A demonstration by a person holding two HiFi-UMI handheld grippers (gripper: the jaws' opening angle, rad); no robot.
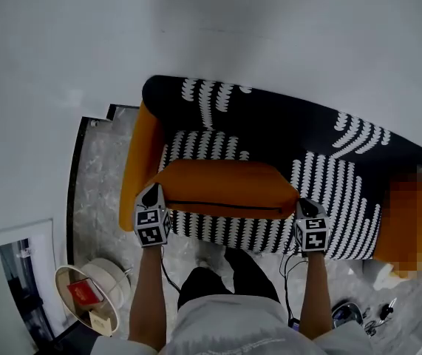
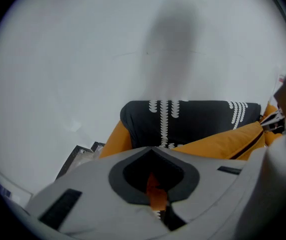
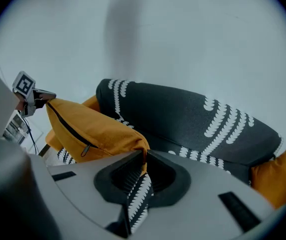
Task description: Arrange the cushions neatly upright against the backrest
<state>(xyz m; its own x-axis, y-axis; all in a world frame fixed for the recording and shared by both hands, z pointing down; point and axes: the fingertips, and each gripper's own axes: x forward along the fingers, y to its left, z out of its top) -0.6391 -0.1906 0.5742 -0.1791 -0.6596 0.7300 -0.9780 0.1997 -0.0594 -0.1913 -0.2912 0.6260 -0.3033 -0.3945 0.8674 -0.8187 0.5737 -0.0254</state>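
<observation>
Bare forearms (image 1: 145, 287) reach in from 6 o'clock, the left gripper (image 1: 151, 196) and right gripper (image 1: 304, 204) each with fingers (image 2: 92, 194) pinched almost shut on an end corner of the long orange fabric cushion (image 1: 225, 187), held lengthwise over the seat of the black sofa with white leaf print (image 1: 336, 191). To finish well, both ends should probably travel level toward the backrest (image 1: 284, 120) at 12 o'clock and set down on the long edge. A second orange cushion (image 3: 278, 179) sits at 3 o'clock; a round side tabletop (image 1: 64, 278) stands on the marble floor (image 1: 100, 176) at 7 o'clock, clear of the path.
</observation>
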